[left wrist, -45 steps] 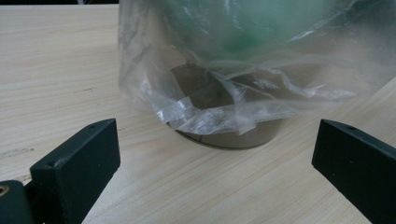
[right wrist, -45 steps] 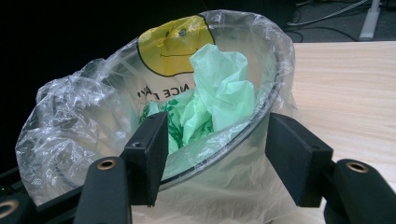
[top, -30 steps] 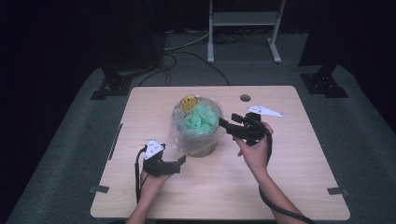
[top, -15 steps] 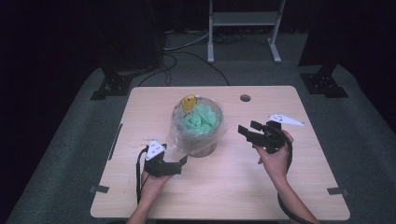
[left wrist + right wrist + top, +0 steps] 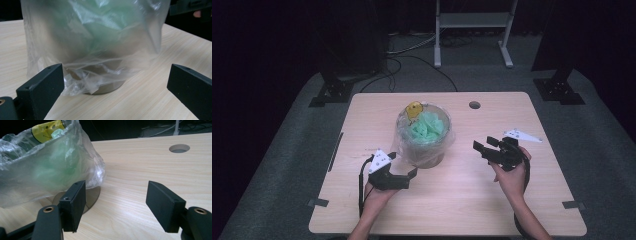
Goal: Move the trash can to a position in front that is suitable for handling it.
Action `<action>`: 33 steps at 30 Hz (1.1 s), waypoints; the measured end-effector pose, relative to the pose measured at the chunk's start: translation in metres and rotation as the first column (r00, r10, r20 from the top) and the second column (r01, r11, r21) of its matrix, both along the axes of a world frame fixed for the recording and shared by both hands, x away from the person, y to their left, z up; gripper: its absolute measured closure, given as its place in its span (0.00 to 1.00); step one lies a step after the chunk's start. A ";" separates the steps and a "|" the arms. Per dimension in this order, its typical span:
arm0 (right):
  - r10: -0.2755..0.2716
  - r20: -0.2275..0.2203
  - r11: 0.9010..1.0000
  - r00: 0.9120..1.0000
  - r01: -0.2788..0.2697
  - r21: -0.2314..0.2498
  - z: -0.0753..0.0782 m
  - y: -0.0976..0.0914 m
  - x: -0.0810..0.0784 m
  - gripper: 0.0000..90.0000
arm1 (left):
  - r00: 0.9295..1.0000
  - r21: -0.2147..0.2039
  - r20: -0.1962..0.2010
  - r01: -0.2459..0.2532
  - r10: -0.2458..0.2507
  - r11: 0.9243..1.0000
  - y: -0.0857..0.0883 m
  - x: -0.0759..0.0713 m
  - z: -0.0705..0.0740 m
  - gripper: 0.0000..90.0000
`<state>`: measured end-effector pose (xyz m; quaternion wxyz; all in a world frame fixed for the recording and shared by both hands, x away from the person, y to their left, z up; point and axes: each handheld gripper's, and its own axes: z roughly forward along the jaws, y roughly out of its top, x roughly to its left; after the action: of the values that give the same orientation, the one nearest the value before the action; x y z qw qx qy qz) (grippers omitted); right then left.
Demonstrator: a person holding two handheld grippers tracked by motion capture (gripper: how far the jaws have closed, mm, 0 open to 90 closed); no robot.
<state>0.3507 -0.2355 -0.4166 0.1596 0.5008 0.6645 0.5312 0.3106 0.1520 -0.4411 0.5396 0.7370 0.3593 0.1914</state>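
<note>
With the bag already draped over the bin, both grippers stood spread and empty, the left just beside the bin, the right apart, little seemingly left.

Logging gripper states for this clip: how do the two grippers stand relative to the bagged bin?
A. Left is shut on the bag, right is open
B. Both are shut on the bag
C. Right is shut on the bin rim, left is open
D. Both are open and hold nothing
D: the left gripper gapes just short of the bag, and the right gripper is open, apart from the bin.
</note>
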 end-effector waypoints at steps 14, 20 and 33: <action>-0.001 -0.026 1.000 1.000 0.000 -0.023 -0.012 -0.003 -0.004 0.35 | 0.998 -0.025 0.047 0.035 -0.034 0.999 0.004 -0.008 0.029 0.00; 0.003 -0.030 1.000 1.000 -0.003 -0.024 -0.014 -0.002 -0.006 0.35 | 0.997 -0.024 0.072 0.037 -0.035 0.999 0.006 -0.002 0.046 0.00; 0.001 -0.026 1.000 1.000 -0.002 -0.030 -0.012 -0.003 -0.008 0.35 | 0.998 -0.051 0.069 0.014 -0.010 0.999 0.009 0.020 0.069 0.04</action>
<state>0.3429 -0.2388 -0.4290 0.1582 0.5047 0.6746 0.5149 0.3307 0.1609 -0.3724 0.5716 0.7180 0.3410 0.2040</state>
